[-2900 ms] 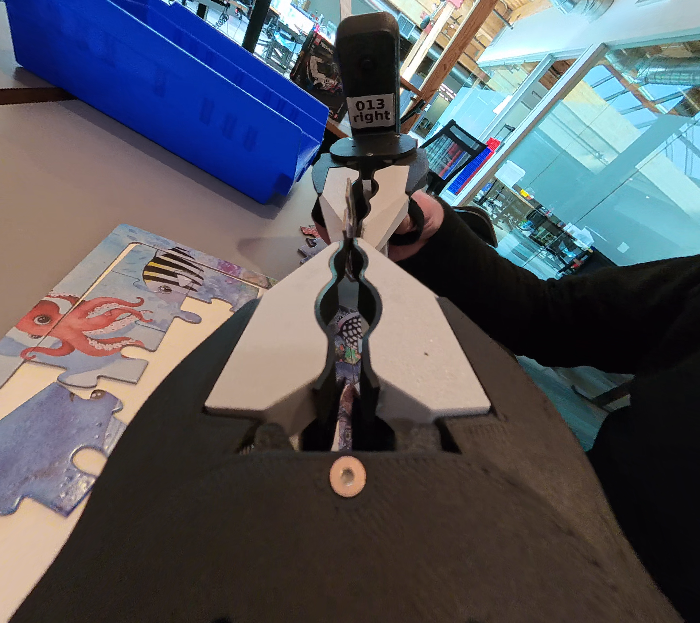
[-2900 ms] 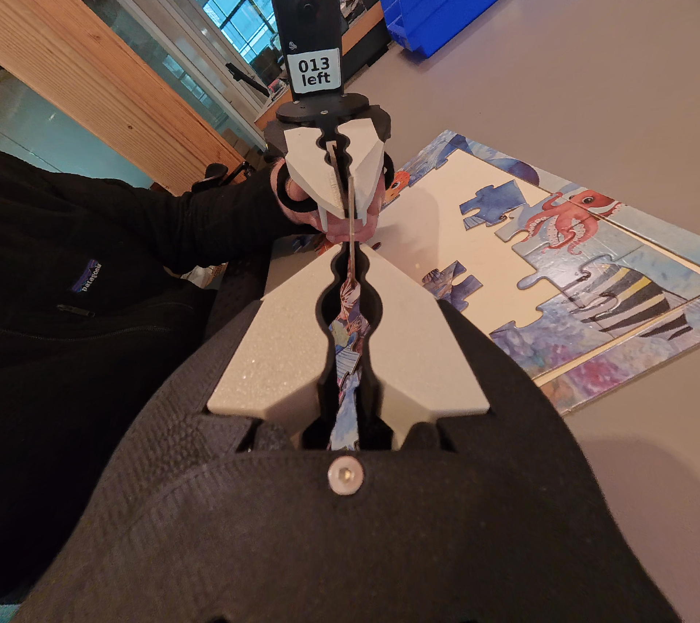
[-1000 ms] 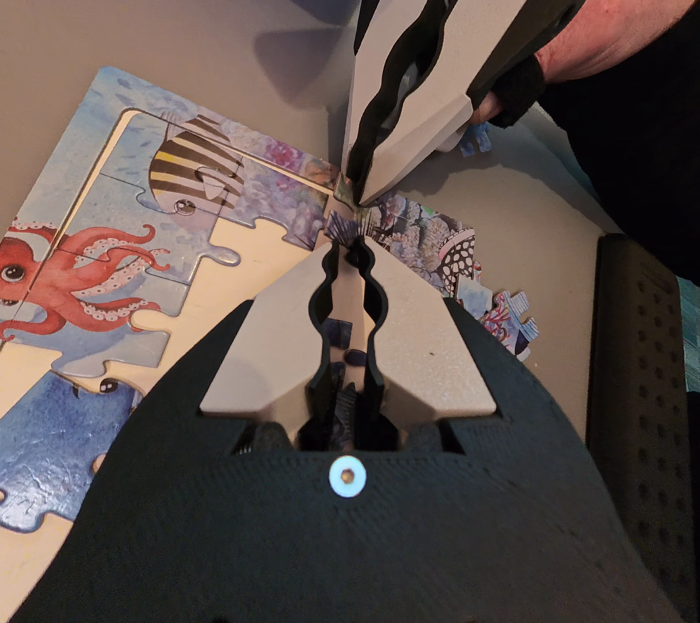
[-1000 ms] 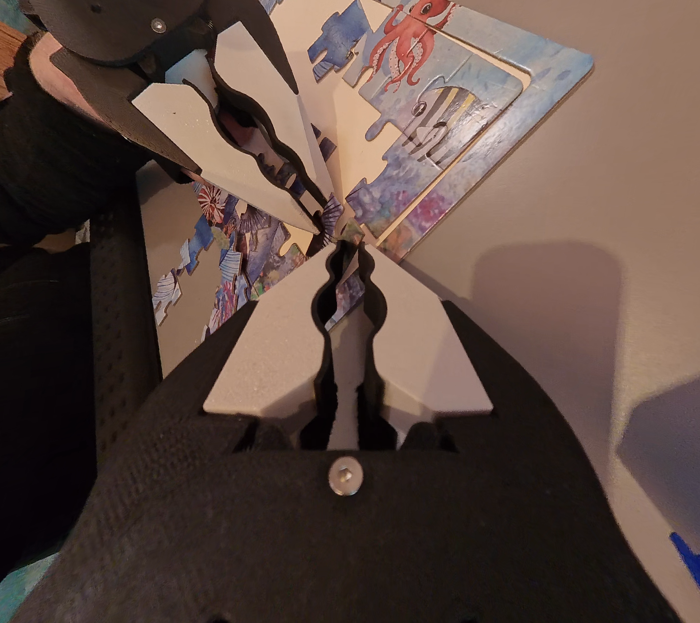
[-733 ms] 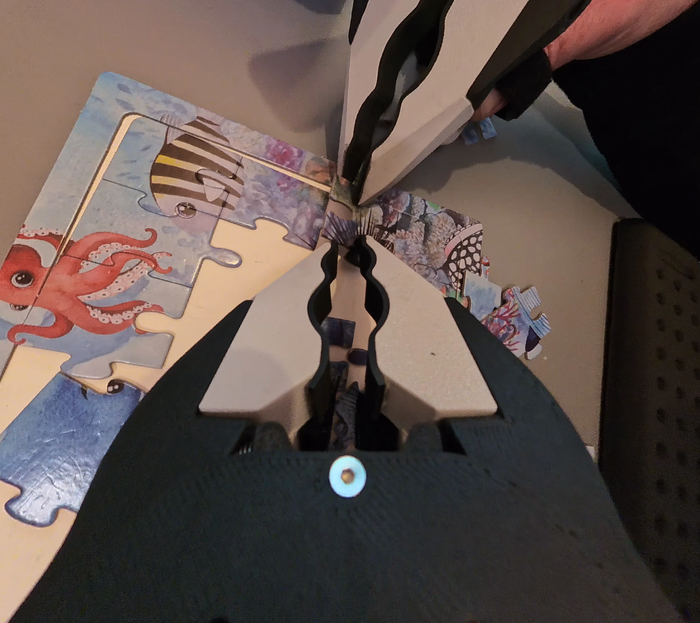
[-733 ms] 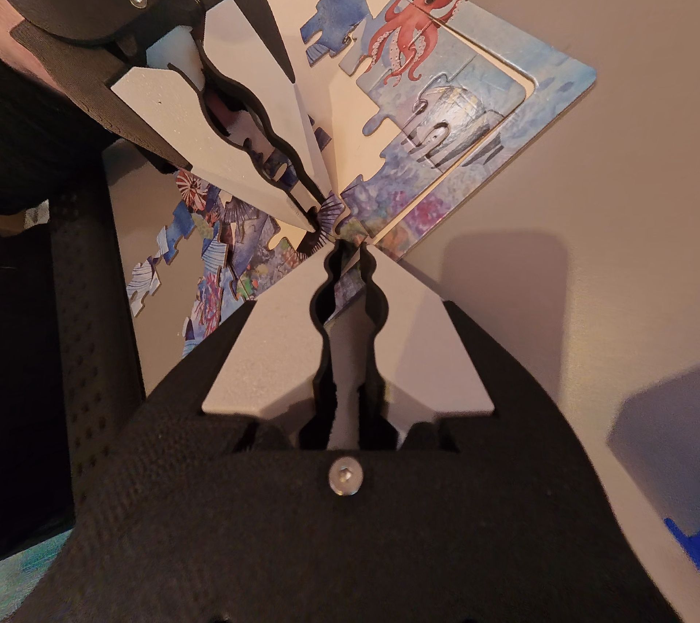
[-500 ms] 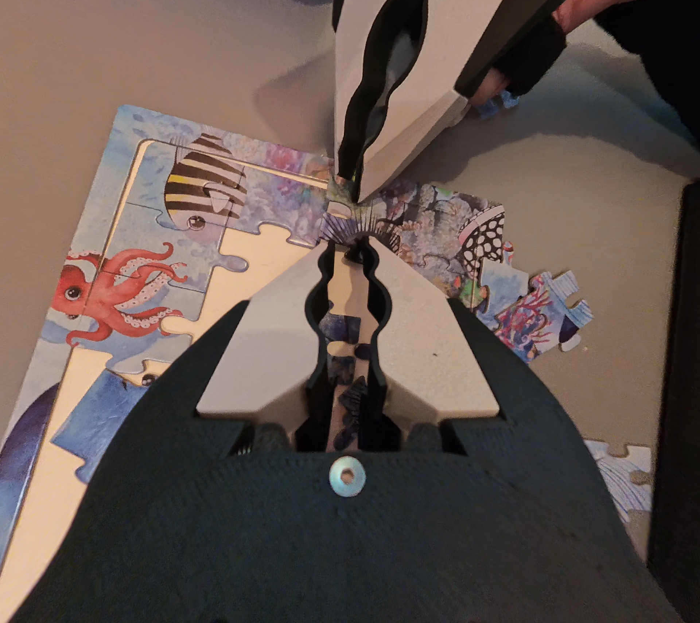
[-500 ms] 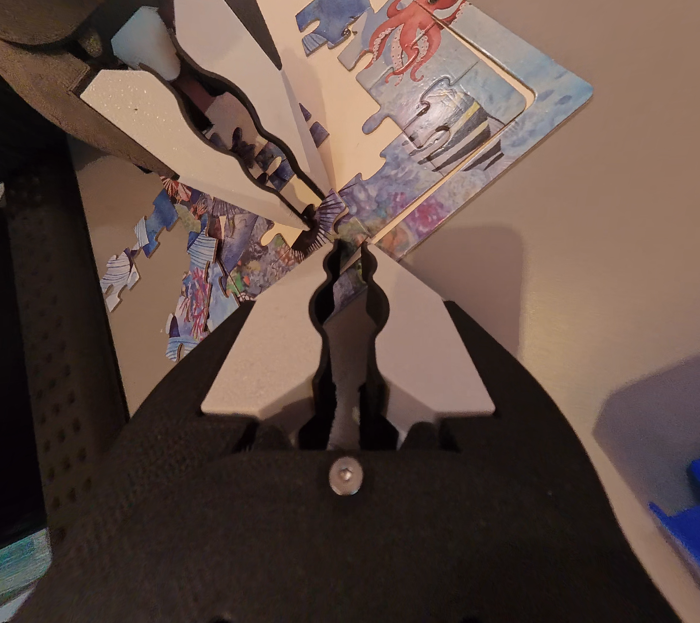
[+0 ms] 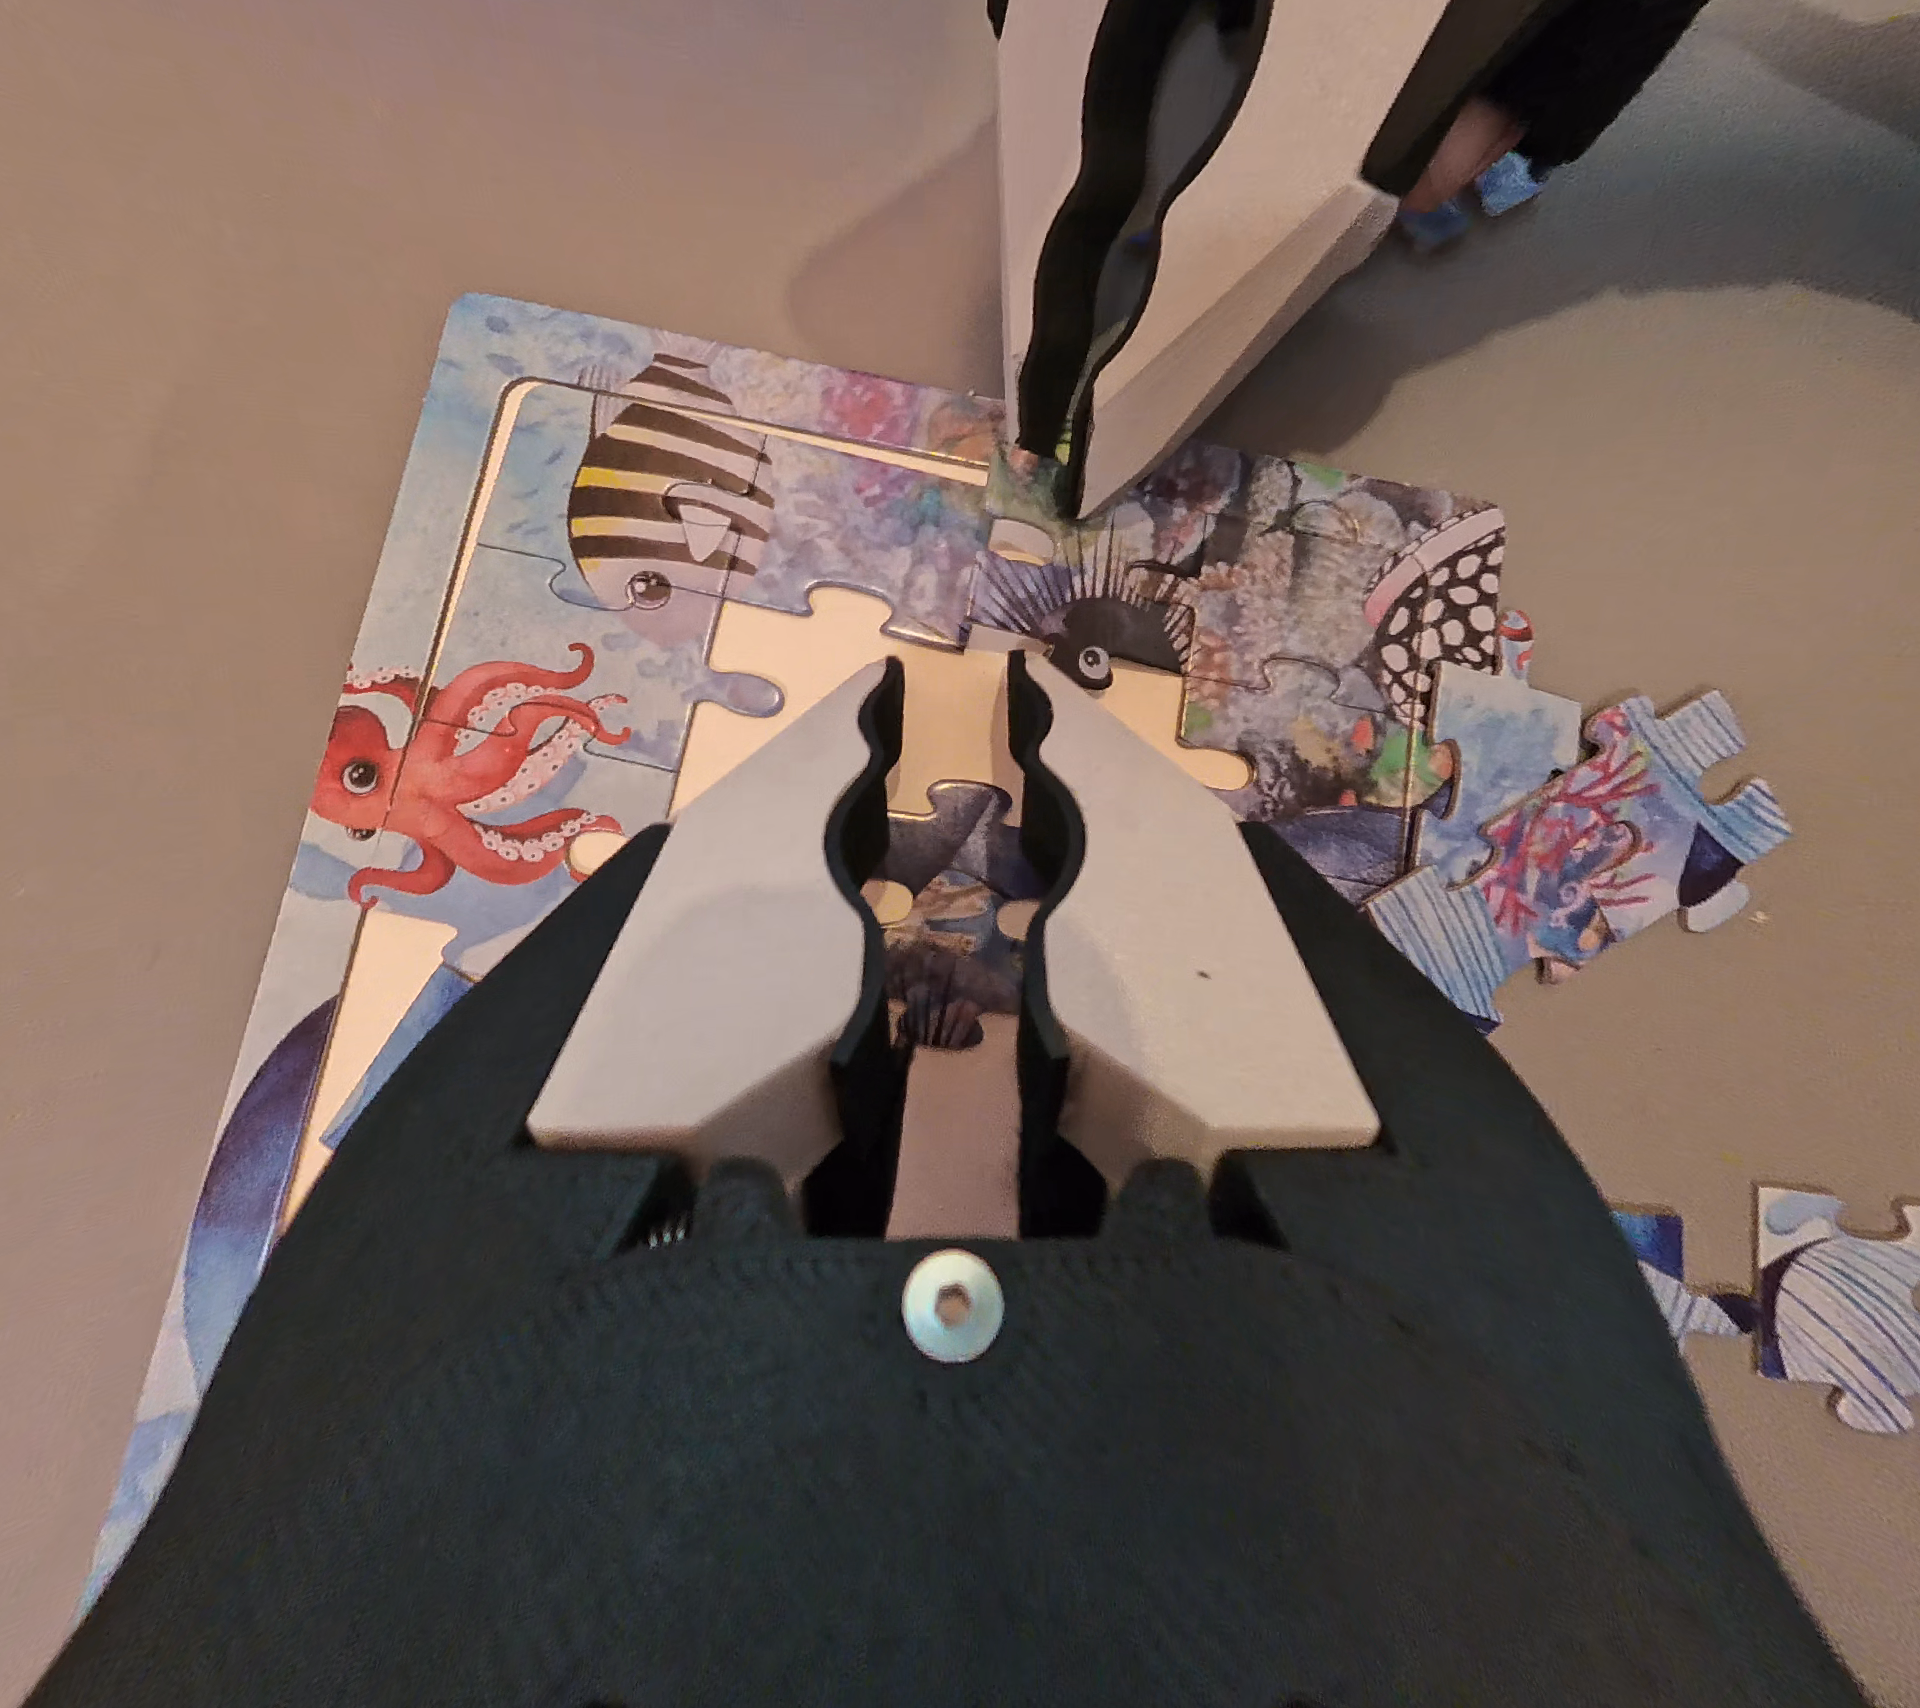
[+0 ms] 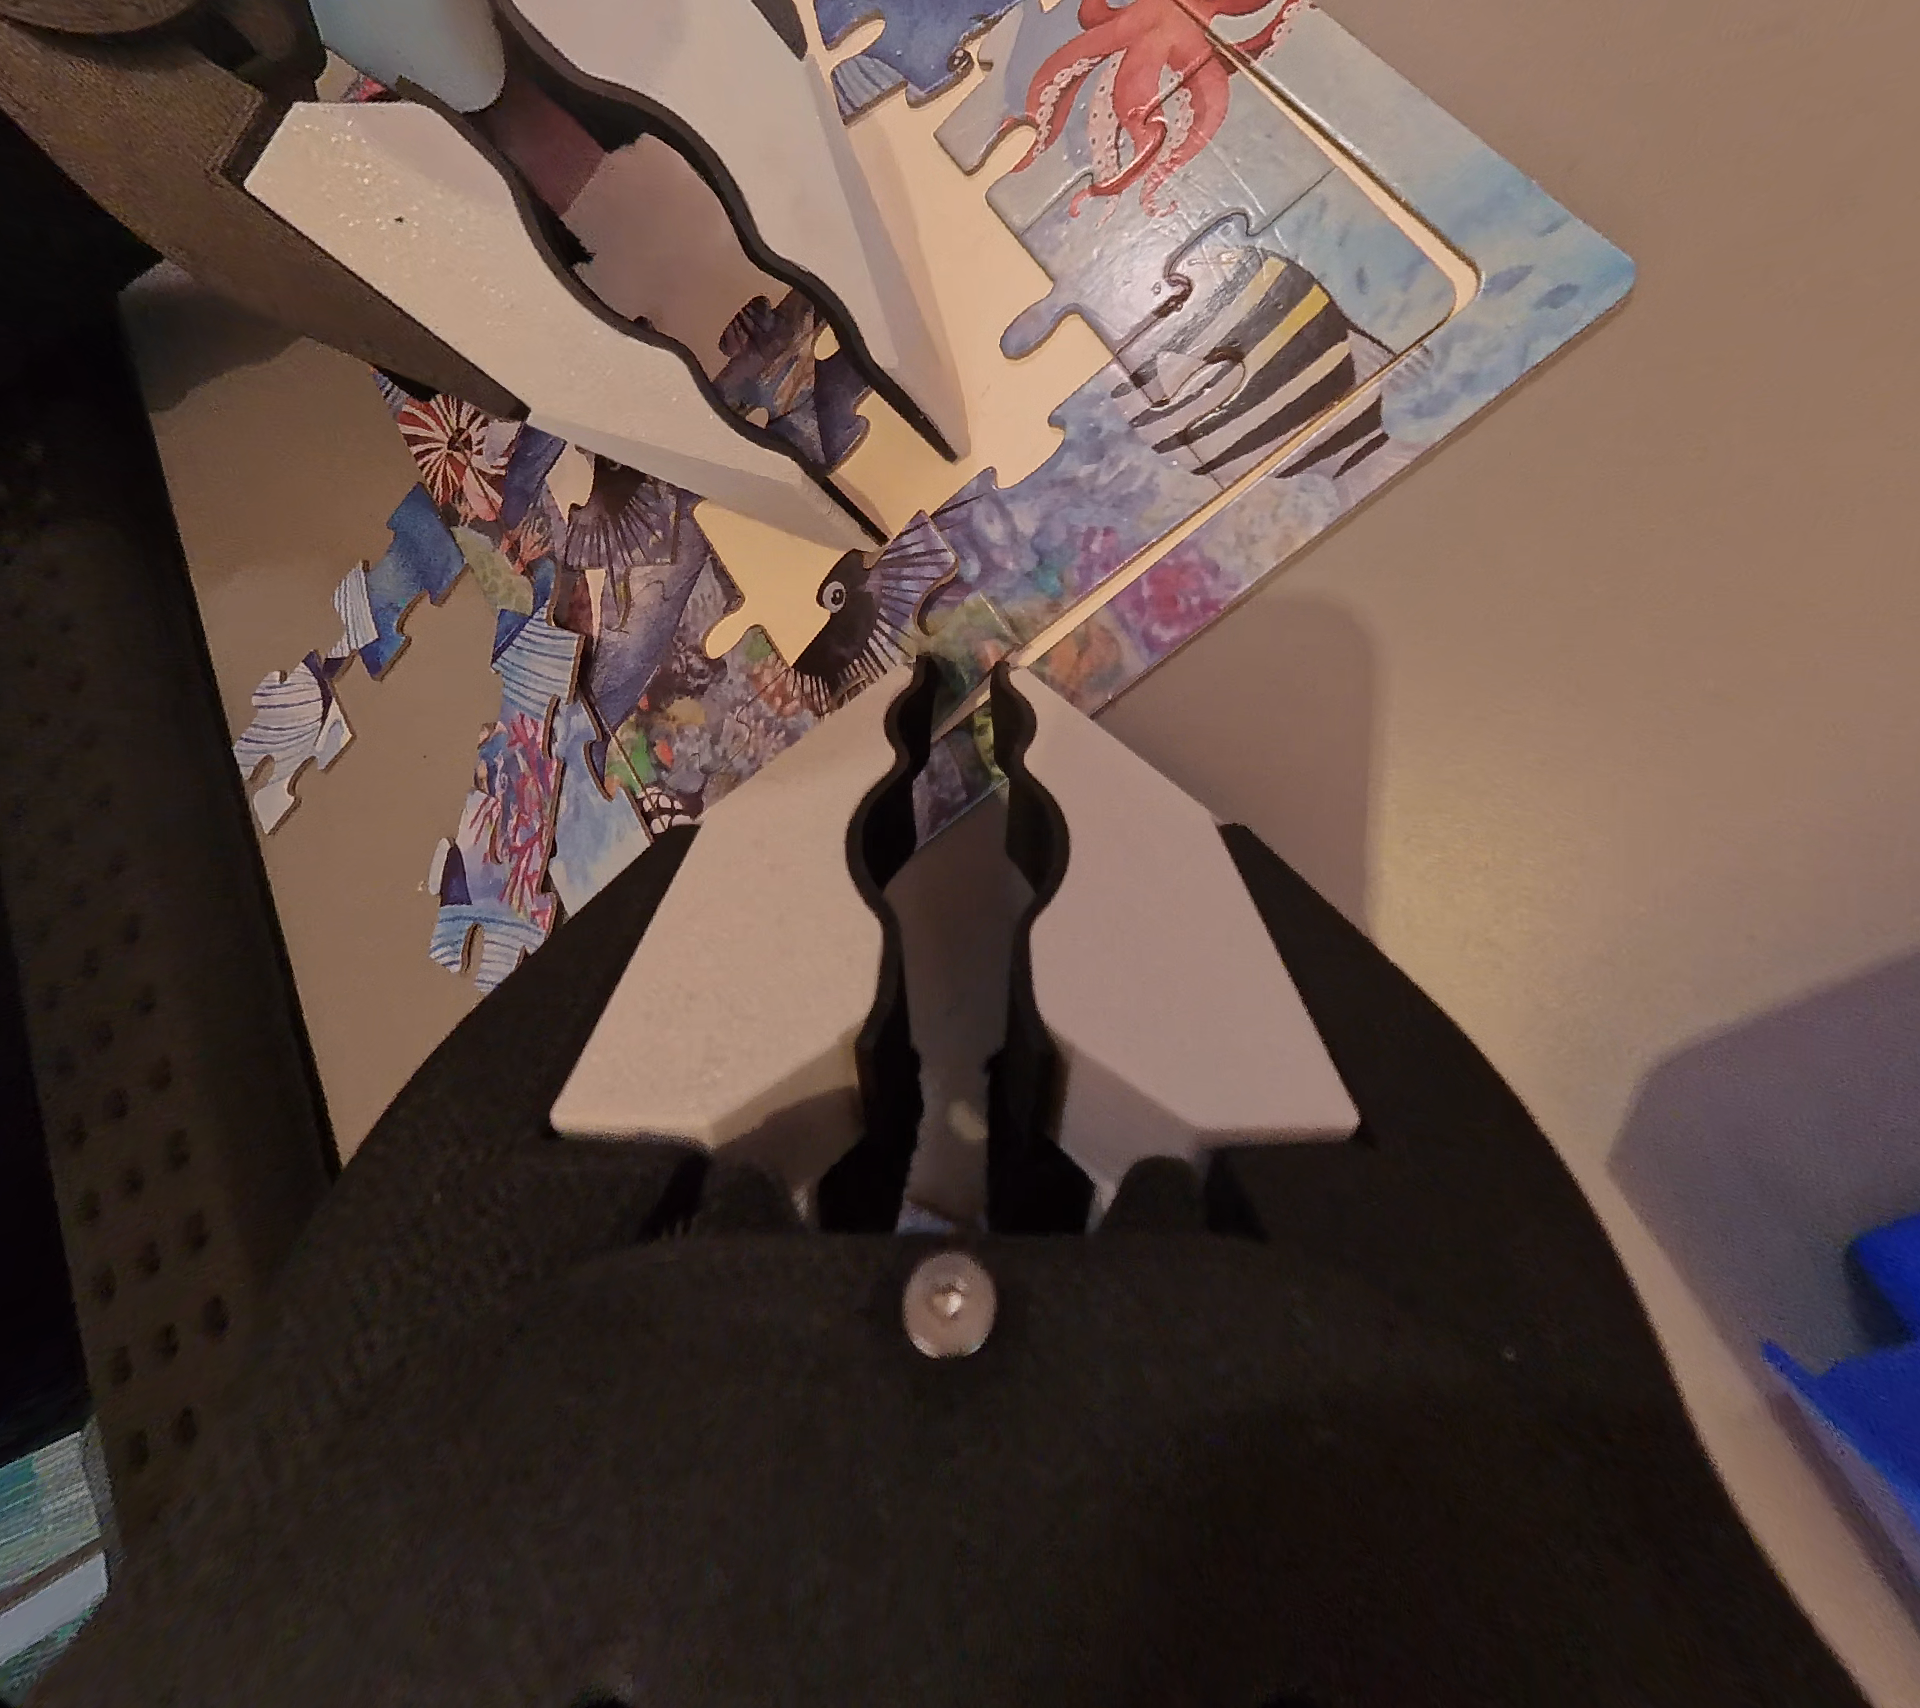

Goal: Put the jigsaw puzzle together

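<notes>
The grey table (image 9: 312, 100) carries the puzzle tray (image 9: 468, 370). The octopus and striped-fish pieces (image 9: 665, 505) are seated along one long edge, and much of the cream bed is bare. A joined block of reef pieces (image 9: 1101, 630), with a black spiny fish on it, lies across one end of the tray and overhangs the rim onto the table. Loose pieces (image 9: 1621, 827) sit just beyond it.

The step in hand looks like seating that block. Next, it likely needs sliding inward until its tabs meet the seated row, then pressing flat.

The left gripper (image 9: 948, 671) has its jaws apart and holds nothing, with its tips just beside the spiny fish. The right gripper (image 10: 961, 671) stands steeply on the block's corner at the tray rim, jaws narrowly parted. I cannot tell whether it pinches or only presses.
</notes>
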{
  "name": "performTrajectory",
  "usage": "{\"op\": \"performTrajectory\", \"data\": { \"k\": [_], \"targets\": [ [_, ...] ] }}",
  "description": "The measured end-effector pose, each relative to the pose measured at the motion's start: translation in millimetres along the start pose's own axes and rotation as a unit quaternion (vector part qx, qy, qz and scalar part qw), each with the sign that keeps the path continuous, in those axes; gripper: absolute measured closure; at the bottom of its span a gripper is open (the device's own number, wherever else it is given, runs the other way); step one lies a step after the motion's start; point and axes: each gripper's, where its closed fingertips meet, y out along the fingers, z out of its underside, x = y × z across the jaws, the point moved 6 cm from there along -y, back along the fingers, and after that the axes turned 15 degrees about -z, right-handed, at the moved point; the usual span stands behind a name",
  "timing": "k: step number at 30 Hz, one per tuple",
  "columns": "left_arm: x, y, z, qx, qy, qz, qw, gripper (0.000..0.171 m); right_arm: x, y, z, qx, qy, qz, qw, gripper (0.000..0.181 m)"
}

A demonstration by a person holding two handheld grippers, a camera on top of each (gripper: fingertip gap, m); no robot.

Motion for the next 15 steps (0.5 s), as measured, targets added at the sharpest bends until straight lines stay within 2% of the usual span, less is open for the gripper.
{"op": "performTrajectory", "data": {
  "k": [5,6,7,12,15],
  "targets": [
    [2.7,-0.7,0.0,-0.011,-0.022,0.034,0.999,0.15,-0.7,-0.7,0.5,0.002,0.002,-0.005,1.0,0.172],
    [2.7,-2.3,0.0,-0.013,-0.023,0.045,0.999,0.135,-0.2,-0.9,1.3,0.003,0.002,-0.005,1.0,0.172],
    [1.9,-4.6,-0.5,-0.016,-0.028,0.061,0.998,0.128,0.1,-0.8,1.5,0.002,0.002,-0.004,1.0,0.172],
    [-0.5,-0.7,-1.9,-0.019,-0.027,0.065,0.997,0.118,-1.3,-0.8,1.9,0.007,0.002,0.003,1.0,0.172],
    [-4.6,1.2,-4.6,-0.024,-0.026,0.071,0.997,0.117,-1.2,-0.8,2.1,0.011,0.0,0.008,1.0,0.171]
  ]
}}
